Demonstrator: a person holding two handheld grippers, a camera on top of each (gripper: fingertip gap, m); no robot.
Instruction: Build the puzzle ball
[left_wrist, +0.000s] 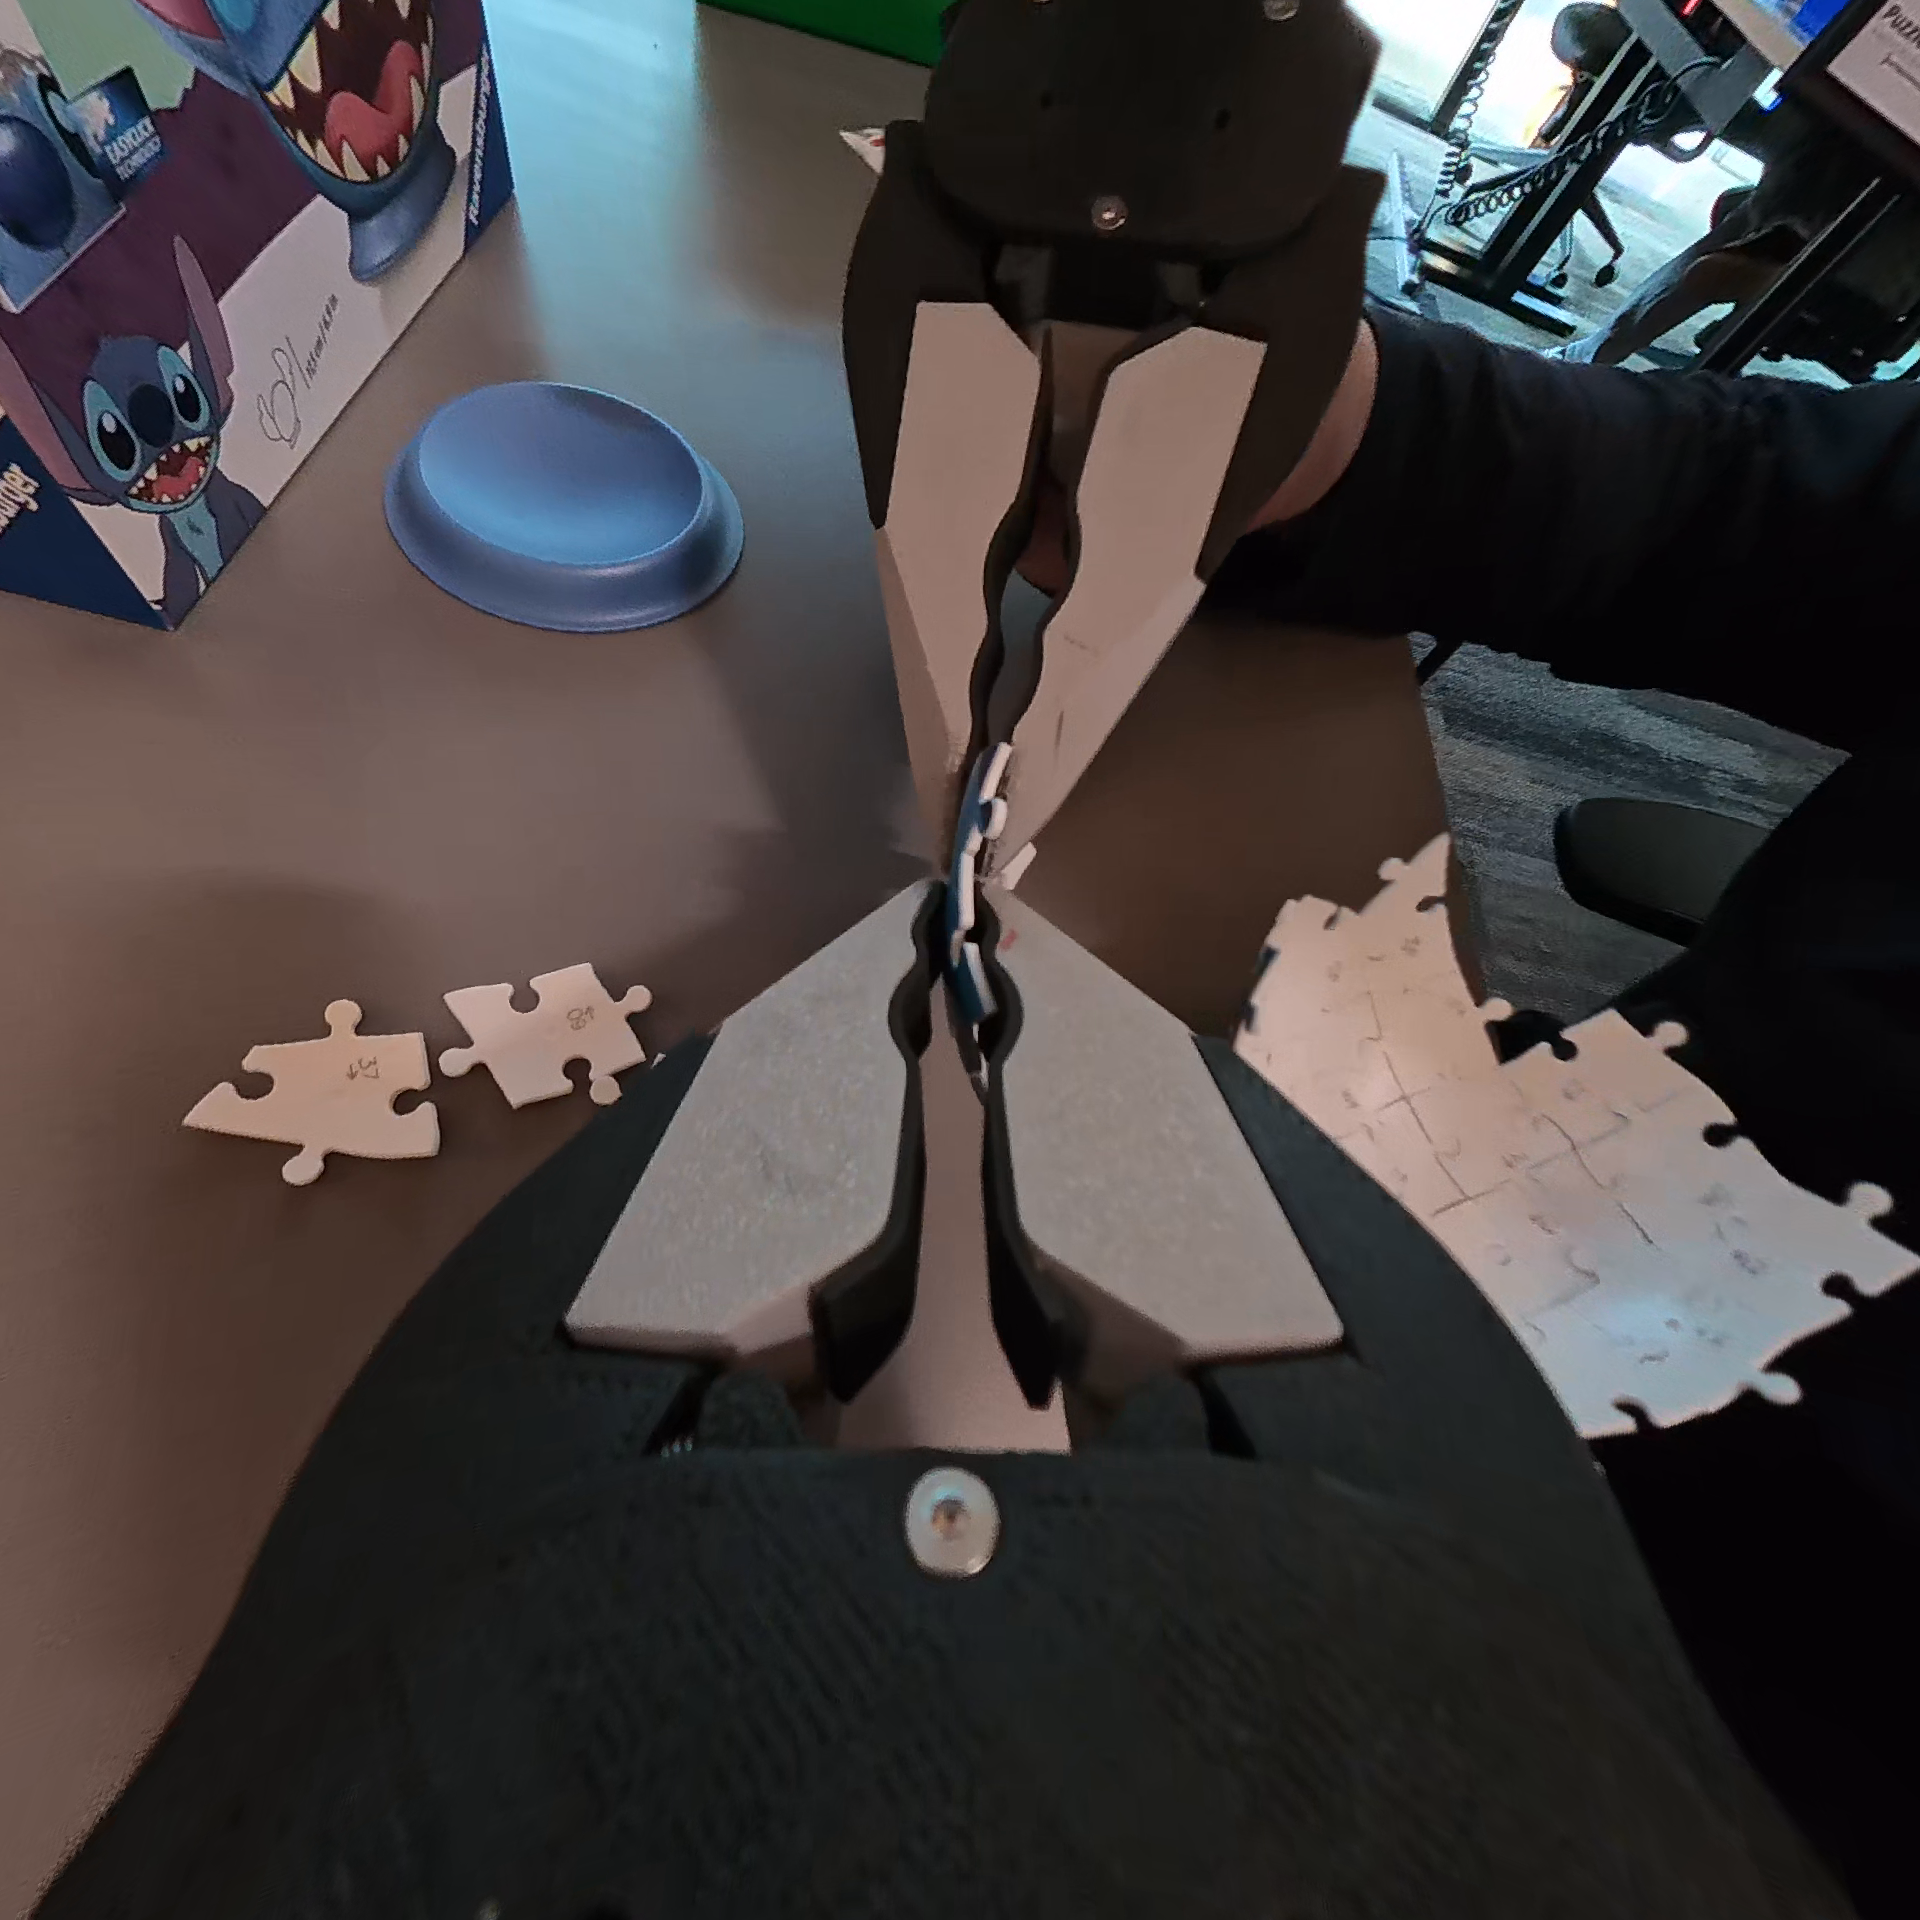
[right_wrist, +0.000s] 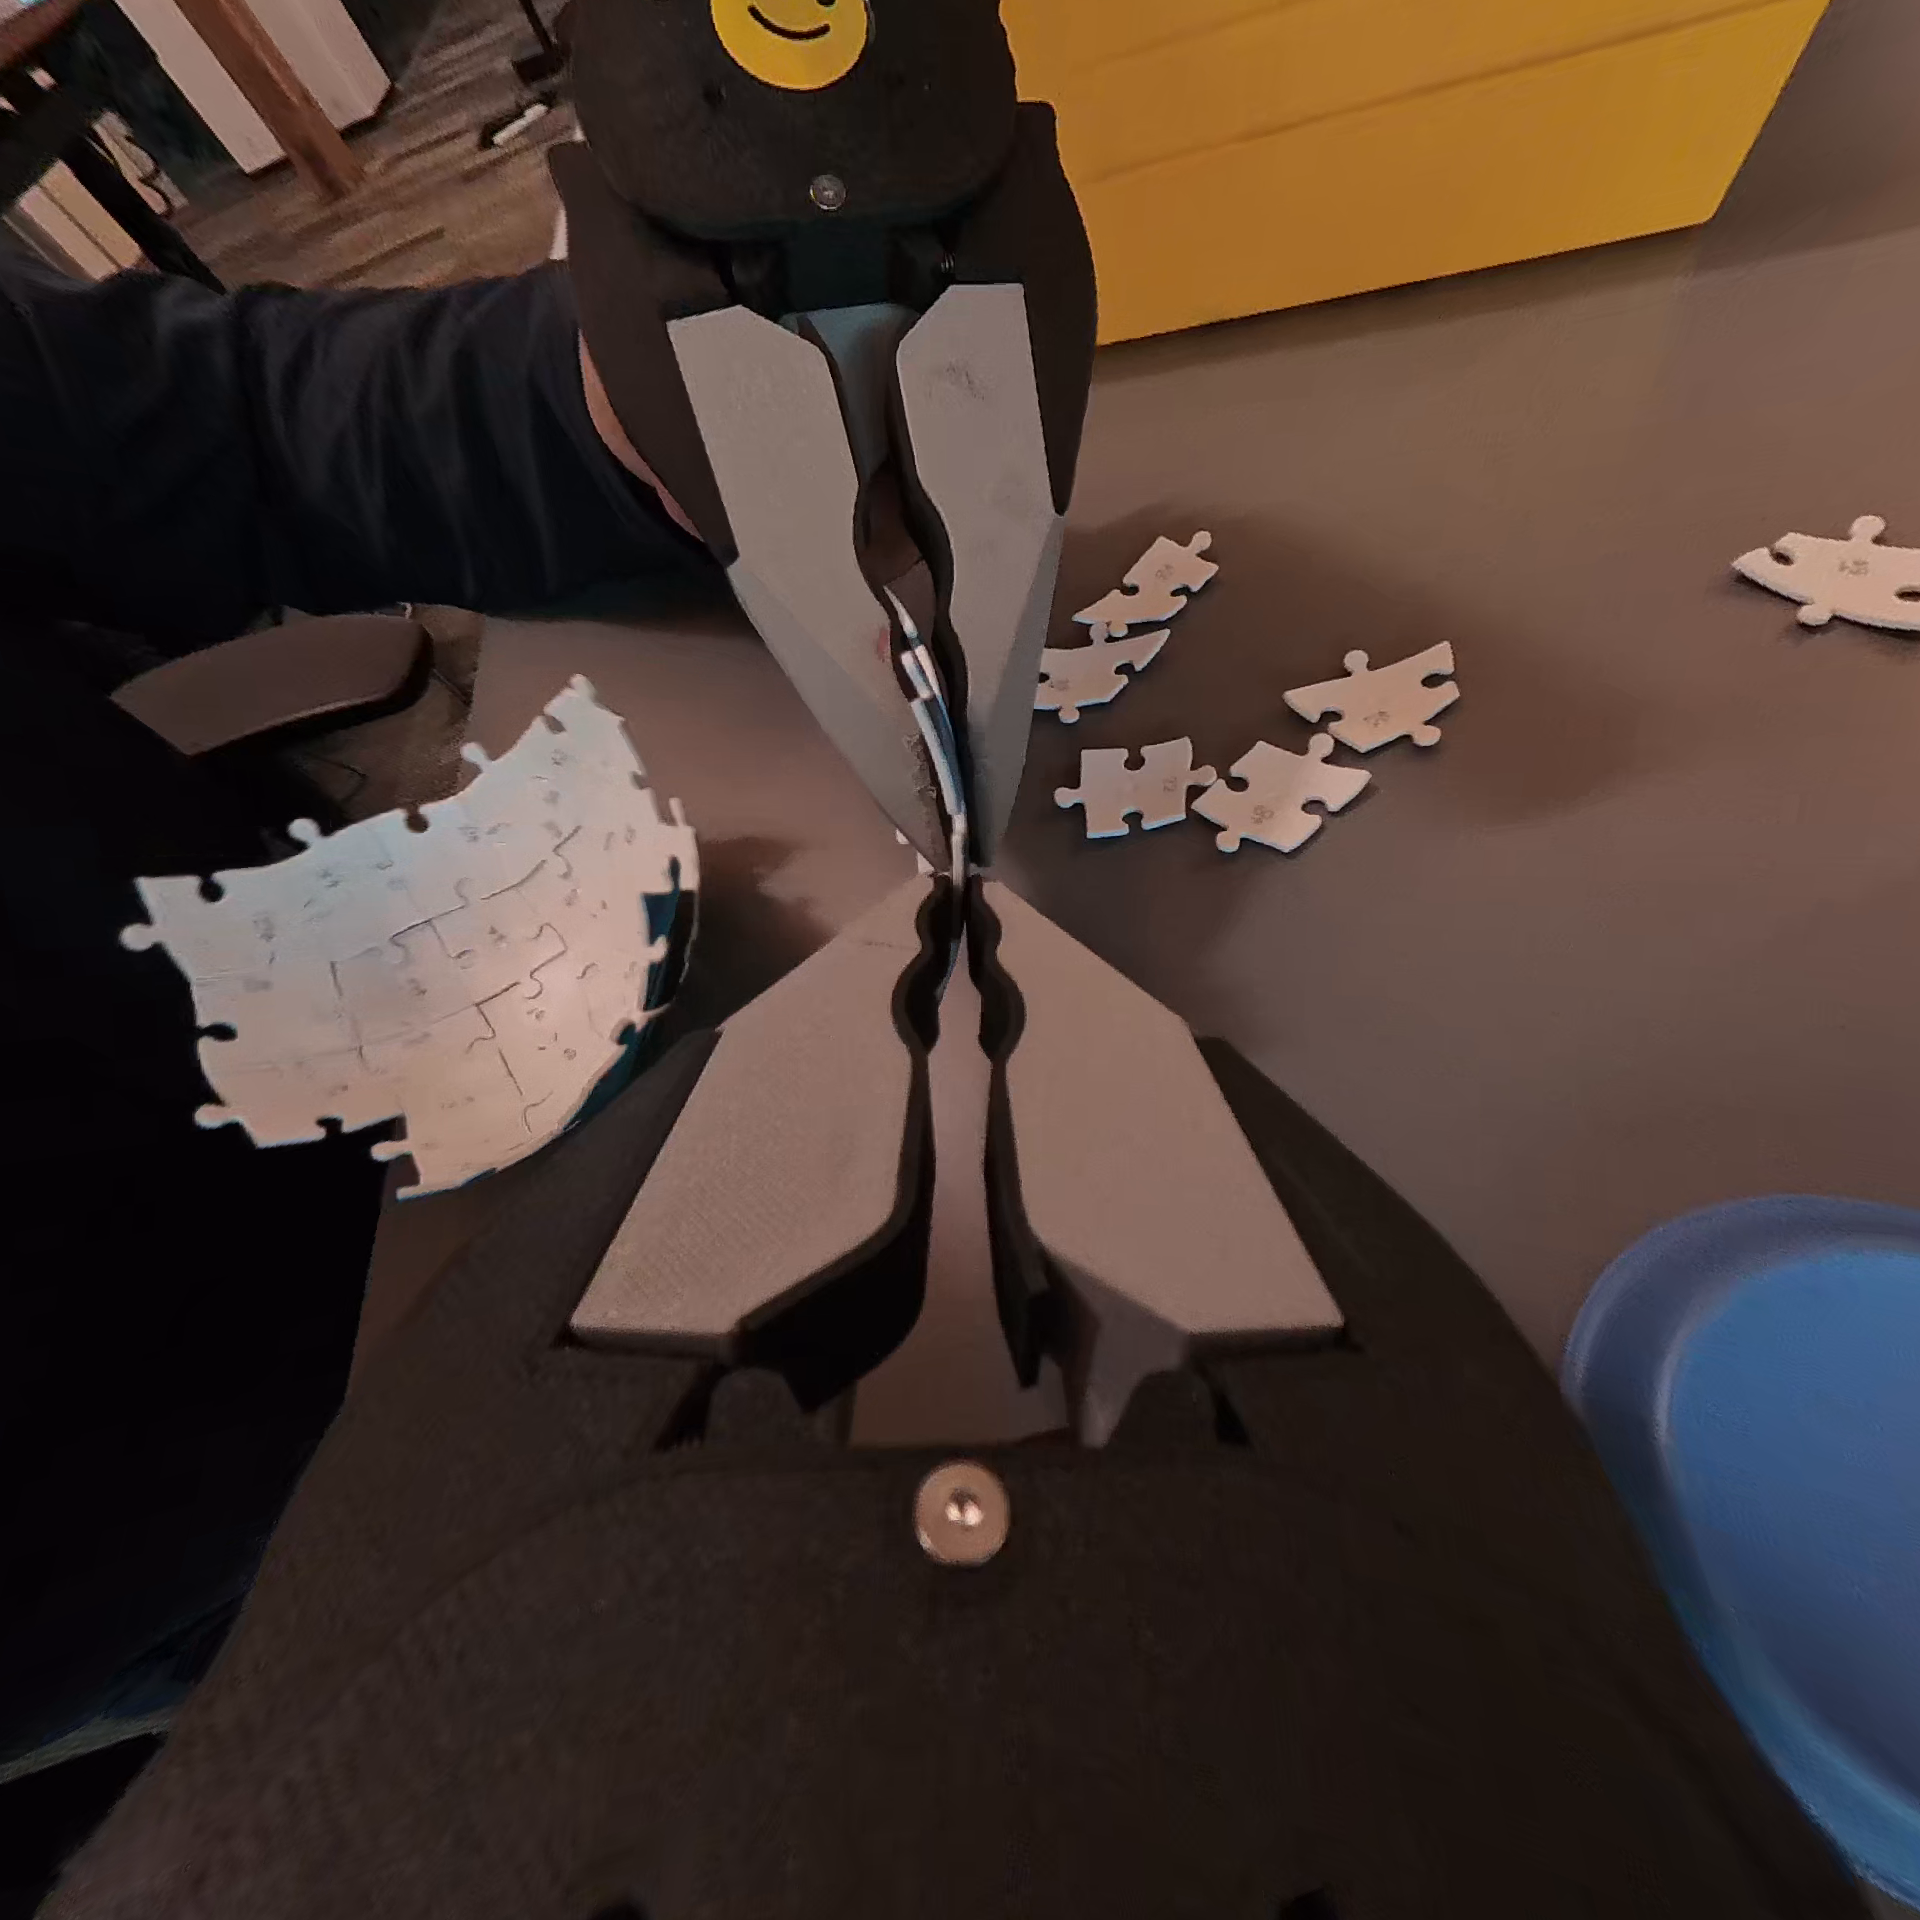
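A: Puzzle ball pieces (left_wrist: 971, 883), dead centre of both views, pinched edge-on between two grippers meeting tip to tip. Left gripper (left_wrist: 961, 997) clamped on one, right gripper (right_wrist: 951, 935) clamped on its neighbour.

B: Thin curved plastic, I'd guess: light, stiff, slick. Grip the flat faces, clear of the tabs.

A: The built shell (left_wrist: 1558, 1174) sits lower right in the left view.

B: Whether the tabs are locked? Hidden by the fingers. Loose pieces (right_wrist: 1257, 748) wait at right.
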